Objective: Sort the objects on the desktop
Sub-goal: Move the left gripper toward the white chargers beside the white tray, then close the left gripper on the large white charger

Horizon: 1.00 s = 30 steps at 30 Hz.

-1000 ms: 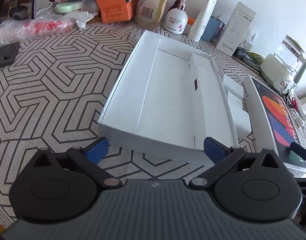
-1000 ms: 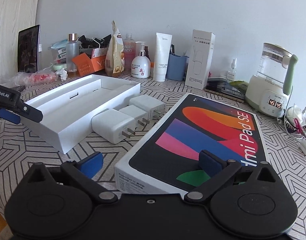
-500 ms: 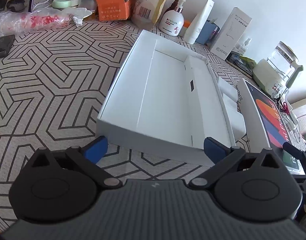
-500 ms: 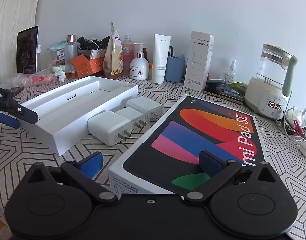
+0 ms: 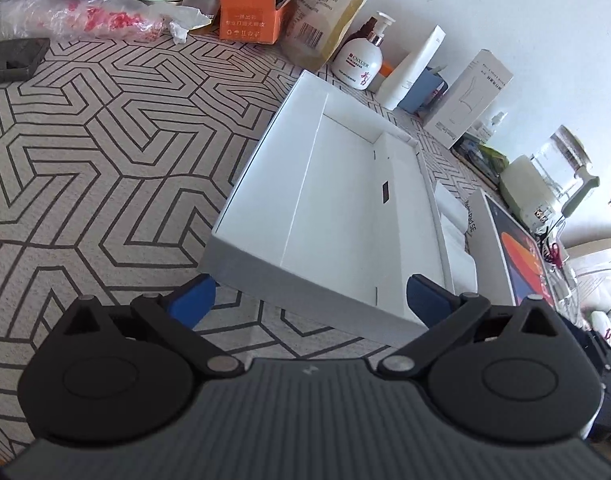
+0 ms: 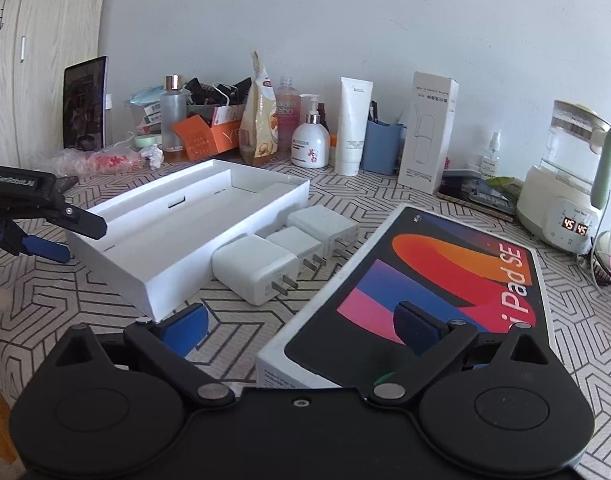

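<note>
A: Patterned tabletop [image 5: 105, 168], near to far?
B: I log left gripper [image 5: 309, 296] wide, empty, at the white tray [image 5: 261, 160]; right gripper [image 6: 301, 322] wide, empty, over the tablet box lid [image 6: 445, 280].
A: Progress?
B: I judge nothing sorted: tray bare, three chargers [image 6: 261, 268] just beside it. Bottles [image 6: 309, 140] stand behind.

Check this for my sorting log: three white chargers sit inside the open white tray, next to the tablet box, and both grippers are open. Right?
Not quite. The three white chargers sit on the table, outside the open white tray, between it and the tablet box, as the right wrist view shows. The tray holds nothing. The left gripper and right gripper are both open.
</note>
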{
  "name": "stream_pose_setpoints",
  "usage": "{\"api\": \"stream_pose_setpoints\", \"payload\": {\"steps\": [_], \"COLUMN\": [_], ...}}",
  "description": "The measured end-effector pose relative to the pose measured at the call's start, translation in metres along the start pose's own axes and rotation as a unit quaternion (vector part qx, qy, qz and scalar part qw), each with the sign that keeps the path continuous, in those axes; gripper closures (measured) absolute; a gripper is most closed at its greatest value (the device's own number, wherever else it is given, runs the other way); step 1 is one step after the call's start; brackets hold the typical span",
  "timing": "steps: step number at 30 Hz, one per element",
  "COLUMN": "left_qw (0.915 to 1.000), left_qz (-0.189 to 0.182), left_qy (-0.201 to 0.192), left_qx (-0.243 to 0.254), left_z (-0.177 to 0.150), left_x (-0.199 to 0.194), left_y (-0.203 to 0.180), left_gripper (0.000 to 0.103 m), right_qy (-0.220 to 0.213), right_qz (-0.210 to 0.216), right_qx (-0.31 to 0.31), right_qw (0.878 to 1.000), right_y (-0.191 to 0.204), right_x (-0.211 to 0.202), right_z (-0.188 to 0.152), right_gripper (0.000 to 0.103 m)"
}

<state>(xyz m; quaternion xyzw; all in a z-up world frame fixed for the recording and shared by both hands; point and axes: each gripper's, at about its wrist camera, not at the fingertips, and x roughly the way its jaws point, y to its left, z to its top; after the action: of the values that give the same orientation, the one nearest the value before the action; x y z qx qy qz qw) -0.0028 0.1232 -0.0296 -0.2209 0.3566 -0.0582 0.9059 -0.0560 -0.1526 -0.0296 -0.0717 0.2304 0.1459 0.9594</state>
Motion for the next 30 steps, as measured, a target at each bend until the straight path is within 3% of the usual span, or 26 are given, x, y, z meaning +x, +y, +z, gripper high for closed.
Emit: {"api": "stream_pose_setpoints", "payload": {"steps": [4,15,18,22,28,29,30], "left_qw": [0.9972,0.9862,0.9796,0.9738,0.957,0.9539,0.9519], "left_qz": [0.035,-0.024,-0.031,-0.04,-0.051,-0.048,-0.043], "left_qy": [-0.029,-0.029,-0.046,-0.038,-0.013,-0.008,-0.007], "left_qx": [0.059,0.161,0.193,0.221,0.286,0.296,0.303], "left_z": [0.002,0.001,0.0,-0.001,-0.014,-0.017,-0.018], "left_x": [-0.012,-0.025,-0.024,-0.012,0.01,0.014,0.019], "left_y": [-0.022,-0.078,-0.094,-0.115,-0.154,-0.159,-0.163], "left_gripper": [0.0,0.003,0.003,0.004,0.024,0.026,0.029], "right_qy": [-0.011,-0.019,-0.024,-0.029,-0.041,-0.042,-0.043], "right_qz": [0.011,0.049,0.051,0.058,0.058,0.058,0.057], "right_qx": [-0.017,-0.05,-0.048,-0.035,-0.013,-0.009,-0.005], "right_qw": [1.0,0.997,0.997,0.997,0.997,0.997,0.997], "right_y": [0.001,-0.003,-0.007,-0.015,-0.038,-0.043,-0.047], "right_x": [-0.005,-0.019,-0.025,-0.031,-0.036,-0.037,-0.038], "right_z": [0.011,0.031,0.026,0.019,0.008,0.006,0.004], "right_gripper": [0.002,0.003,0.007,0.015,0.015,0.017,0.025]}}
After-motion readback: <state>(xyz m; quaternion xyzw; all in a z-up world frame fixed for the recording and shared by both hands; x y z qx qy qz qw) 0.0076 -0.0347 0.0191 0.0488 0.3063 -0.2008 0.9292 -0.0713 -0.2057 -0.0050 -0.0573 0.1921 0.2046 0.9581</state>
